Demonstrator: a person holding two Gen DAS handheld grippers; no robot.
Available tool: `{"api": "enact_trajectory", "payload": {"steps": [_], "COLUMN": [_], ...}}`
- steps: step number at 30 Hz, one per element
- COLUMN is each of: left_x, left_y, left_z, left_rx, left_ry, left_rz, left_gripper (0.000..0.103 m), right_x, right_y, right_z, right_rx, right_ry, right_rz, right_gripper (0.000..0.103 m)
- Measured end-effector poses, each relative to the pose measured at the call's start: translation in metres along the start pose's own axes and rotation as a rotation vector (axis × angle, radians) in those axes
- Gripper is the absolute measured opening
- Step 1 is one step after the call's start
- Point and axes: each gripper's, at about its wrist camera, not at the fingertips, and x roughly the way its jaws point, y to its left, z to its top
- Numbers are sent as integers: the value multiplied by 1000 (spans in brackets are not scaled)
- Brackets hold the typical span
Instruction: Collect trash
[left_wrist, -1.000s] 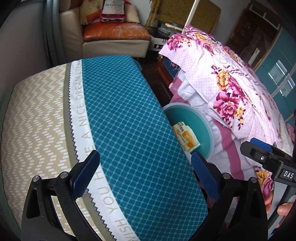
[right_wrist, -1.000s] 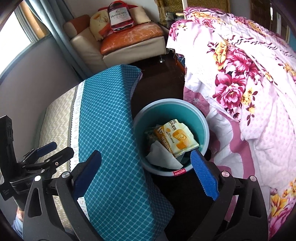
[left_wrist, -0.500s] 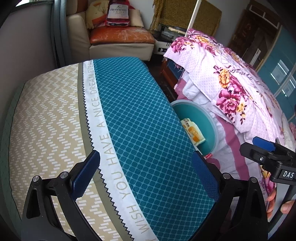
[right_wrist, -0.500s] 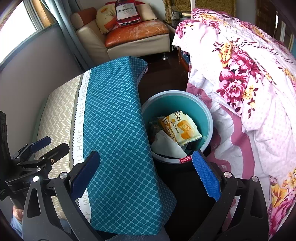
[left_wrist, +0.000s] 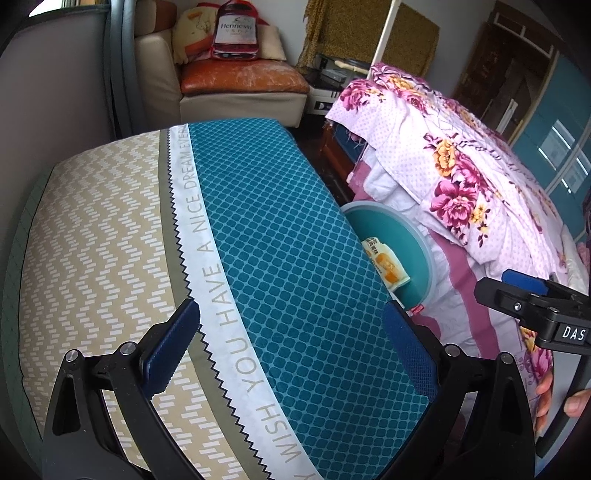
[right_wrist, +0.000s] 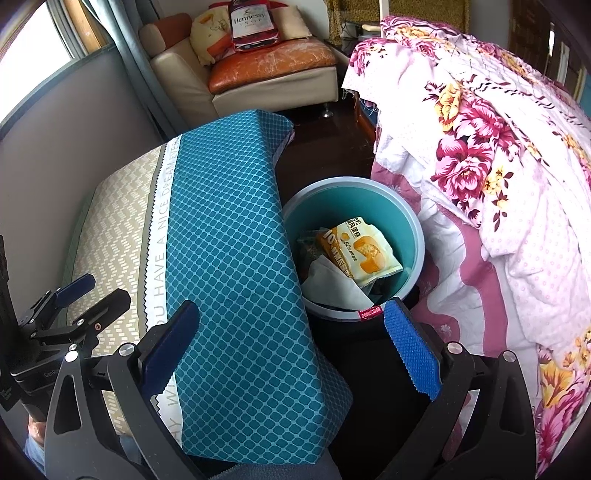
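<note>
Lying inside the teal bin (right_wrist: 410, 221), wrappers (right_wrist: 360, 251) clear its rim.

Ahead and right of the left gripper (left_wrist: 291, 343), the teal-checked cloth (left_wrist: 280, 258) is covering the near half of the bin (left_wrist: 421, 251), hiding most of the yellow wrapper (left_wrist: 388, 264). Right of it, the frame edge is cutting off the right gripper (left_wrist: 532, 302) and fingers (left_wrist: 546, 391).

The left gripper (left_wrist: 291, 349), jaws apart, hangs empty over a patterned cushion (left_wrist: 229, 258).
</note>
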Motion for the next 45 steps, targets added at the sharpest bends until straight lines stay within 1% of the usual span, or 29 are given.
{"api": "enact_trajectory", "payload": {"steps": [29,45], "left_x": [35,52], "left_y": [10,20], "left_z": [-6,-7], "left_rx": [6,-8], "left_ry": [68,109], "left_rz": [56,75], "left_gripper": [99,99], "right_x": [38,59], "right_y": [-13,-13], "right_z": [4,8], "right_rx": [28,30], "right_ry": [70,110], "right_rz": [4,13], "right_gripper": [96,96]}}
